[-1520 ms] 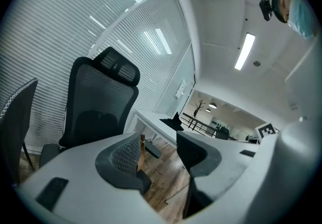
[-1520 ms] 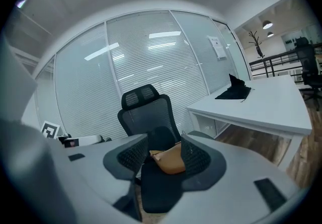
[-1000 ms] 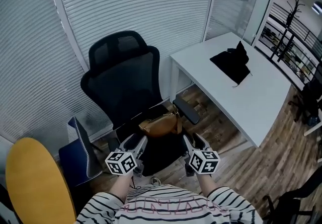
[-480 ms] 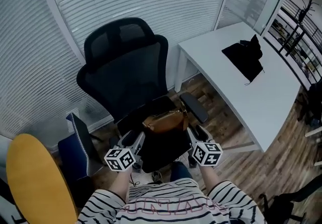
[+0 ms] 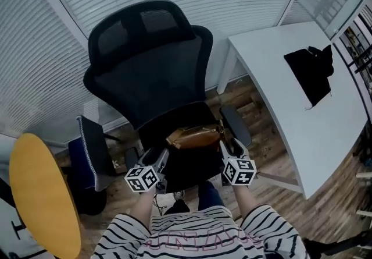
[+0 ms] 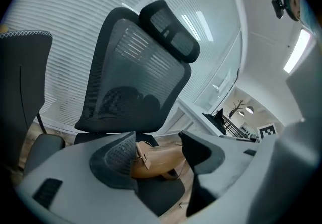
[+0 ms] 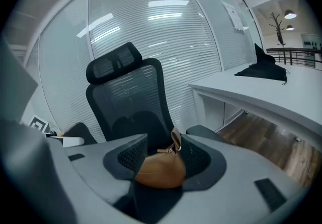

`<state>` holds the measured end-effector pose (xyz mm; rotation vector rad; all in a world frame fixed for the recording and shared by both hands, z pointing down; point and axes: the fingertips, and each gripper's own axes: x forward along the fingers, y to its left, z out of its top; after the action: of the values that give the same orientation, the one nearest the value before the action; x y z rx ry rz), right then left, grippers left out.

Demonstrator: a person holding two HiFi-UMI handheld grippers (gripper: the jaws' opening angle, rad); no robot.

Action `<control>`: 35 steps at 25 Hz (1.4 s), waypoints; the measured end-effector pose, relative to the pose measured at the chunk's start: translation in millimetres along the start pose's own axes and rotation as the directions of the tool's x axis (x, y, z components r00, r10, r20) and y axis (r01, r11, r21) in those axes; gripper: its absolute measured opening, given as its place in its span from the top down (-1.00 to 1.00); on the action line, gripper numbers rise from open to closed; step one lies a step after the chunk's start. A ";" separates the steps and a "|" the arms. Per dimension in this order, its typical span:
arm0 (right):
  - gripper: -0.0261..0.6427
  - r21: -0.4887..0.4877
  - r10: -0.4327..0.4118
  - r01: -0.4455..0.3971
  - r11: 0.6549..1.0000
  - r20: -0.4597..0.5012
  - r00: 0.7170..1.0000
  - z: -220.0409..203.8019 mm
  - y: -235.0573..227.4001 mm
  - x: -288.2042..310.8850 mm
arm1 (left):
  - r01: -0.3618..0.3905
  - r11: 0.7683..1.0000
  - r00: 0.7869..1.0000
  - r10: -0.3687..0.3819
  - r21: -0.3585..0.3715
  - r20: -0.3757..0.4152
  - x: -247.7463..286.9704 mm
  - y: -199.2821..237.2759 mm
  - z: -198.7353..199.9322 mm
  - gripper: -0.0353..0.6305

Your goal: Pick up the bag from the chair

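Note:
A tan leather bag (image 5: 195, 135) lies on the seat of a black mesh office chair (image 5: 148, 71). My left gripper (image 5: 161, 158) hovers at the seat's front left, just short of the bag's left end. Its jaws have just been opening and stand open, pressing on nothing. In the left gripper view the bag (image 6: 157, 161) shows ahead through the gap of the left gripper (image 6: 157, 140). My right gripper (image 5: 226, 146) is open beside the bag's right end, by the strap. In the right gripper view the bag (image 7: 161, 168) lies low ahead of the right gripper (image 7: 168, 142), untouched.
A white desk (image 5: 273, 95) stands at the right with a black cloth (image 5: 313, 70) on it. The chair's right armrest (image 5: 235, 126) sits close to my right gripper. A blue chair (image 5: 87, 153) and a yellow round top (image 5: 40, 194) are at the left. White blinds run behind.
Both grippers have moved forward and down to the two ends of the bag. The left jaws stand wider than before. The head view now looks more steeply down on the chair.

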<state>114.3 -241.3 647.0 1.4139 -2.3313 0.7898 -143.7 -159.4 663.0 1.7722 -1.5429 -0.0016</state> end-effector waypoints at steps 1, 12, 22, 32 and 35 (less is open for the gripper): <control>0.32 -0.007 0.008 -0.008 1.000 -0.013 1.000 -3.3 -2.8 9.1 | -0.014 1.000 1.000 0.014 -0.005 -0.002 5.7 4.7 -3.2 0.10; 0.18 -0.005 0.049 -0.050 0.999 -0.065 0.997 -19.9 -33.8 86.6 | -0.098 0.993 0.994 0.094 -0.071 -0.061 72.6 39.0 -43.8 0.03; 0.15 0.074 0.077 -0.072 0.995 -0.079 0.994 -48.3 -37.8 127.8 | -0.132 0.974 0.990 0.120 -0.184 -0.072 127.8 63.9 -69.5 -0.02; 0.25 0.009 0.052 -0.051 0.999 -0.116 0.992 -52.6 -42.6 141.1 | -0.116 0.966 0.991 0.096 -0.229 -0.097 152.8 66.5 -75.3 0.06; 0.35 0.000 0.056 -0.057 0.998 -0.124 0.991 -55.0 -40.4 138.6 | -0.125 0.965 0.989 0.103 -0.232 -0.103 150.8 67.0 -76.0 0.12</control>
<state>83.5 -322.5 774.7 1.2641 -2.2854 0.8633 -124.5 -243.8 822.8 1.4746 -1.5097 -0.0476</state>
